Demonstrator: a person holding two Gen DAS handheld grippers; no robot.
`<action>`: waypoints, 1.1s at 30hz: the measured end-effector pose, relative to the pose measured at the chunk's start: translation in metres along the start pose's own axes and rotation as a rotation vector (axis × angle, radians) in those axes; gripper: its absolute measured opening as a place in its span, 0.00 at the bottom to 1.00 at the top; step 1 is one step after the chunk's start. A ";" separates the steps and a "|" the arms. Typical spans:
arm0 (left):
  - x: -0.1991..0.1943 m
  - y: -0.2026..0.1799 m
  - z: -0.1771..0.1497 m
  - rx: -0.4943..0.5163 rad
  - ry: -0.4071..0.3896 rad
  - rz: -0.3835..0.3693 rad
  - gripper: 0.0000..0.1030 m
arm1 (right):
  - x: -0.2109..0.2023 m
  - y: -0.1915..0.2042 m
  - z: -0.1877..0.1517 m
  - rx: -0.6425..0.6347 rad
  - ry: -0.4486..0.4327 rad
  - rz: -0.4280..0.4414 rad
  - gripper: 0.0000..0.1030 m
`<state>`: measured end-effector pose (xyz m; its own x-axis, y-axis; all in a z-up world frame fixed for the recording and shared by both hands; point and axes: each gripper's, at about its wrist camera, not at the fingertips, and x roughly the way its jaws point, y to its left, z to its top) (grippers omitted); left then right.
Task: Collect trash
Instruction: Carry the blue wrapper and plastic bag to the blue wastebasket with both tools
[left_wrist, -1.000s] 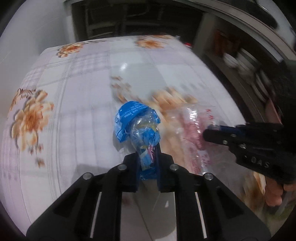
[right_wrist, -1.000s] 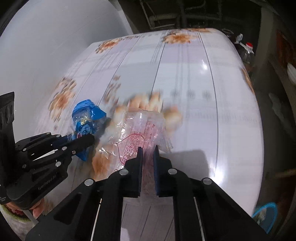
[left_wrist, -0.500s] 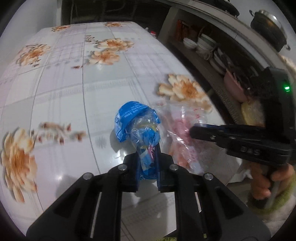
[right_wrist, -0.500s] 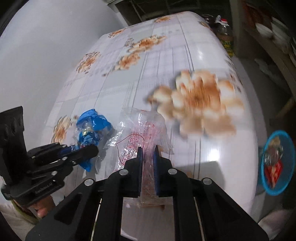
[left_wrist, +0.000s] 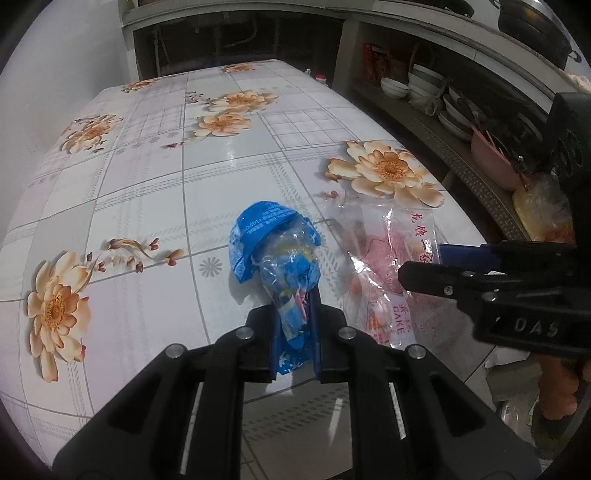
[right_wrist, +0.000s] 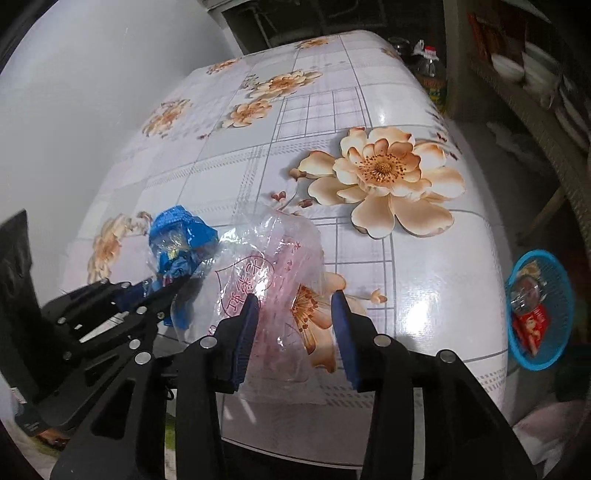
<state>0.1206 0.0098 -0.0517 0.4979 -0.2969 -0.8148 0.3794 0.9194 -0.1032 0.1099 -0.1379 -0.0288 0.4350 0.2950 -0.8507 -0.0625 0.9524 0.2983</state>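
The left gripper (left_wrist: 295, 314) pinches the blue wrapper (left_wrist: 275, 243) by its twisted tail, while the right gripper (right_wrist: 295, 325) gapes around the clear bag (right_wrist: 273, 269); both look feather-light, crinkly and slippery.

A home kitchen: a table (left_wrist: 229, 177) under a flowered oilcloth, shelves of stacked bowls (left_wrist: 410, 86), a cooking-oil bottle (right_wrist: 432, 77), and a pot (left_wrist: 532, 26) up high.

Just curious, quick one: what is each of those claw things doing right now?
Left gripper: shut on the blue wrapper.
Right gripper: open, jaws astride the clear pink bag.
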 end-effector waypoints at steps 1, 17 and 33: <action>0.000 -0.001 0.000 0.001 -0.001 0.002 0.11 | 0.000 0.002 -0.001 -0.011 -0.002 -0.017 0.35; -0.002 0.003 -0.002 -0.026 -0.007 0.003 0.11 | -0.007 0.001 -0.005 0.025 0.009 0.010 0.14; -0.003 0.002 -0.004 -0.017 -0.013 0.018 0.11 | -0.030 -0.017 0.002 0.072 -0.054 -0.011 0.13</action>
<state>0.1167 0.0131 -0.0521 0.5148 -0.2835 -0.8091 0.3568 0.9290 -0.0985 0.0997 -0.1631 -0.0079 0.4835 0.2781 -0.8300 0.0065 0.9470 0.3212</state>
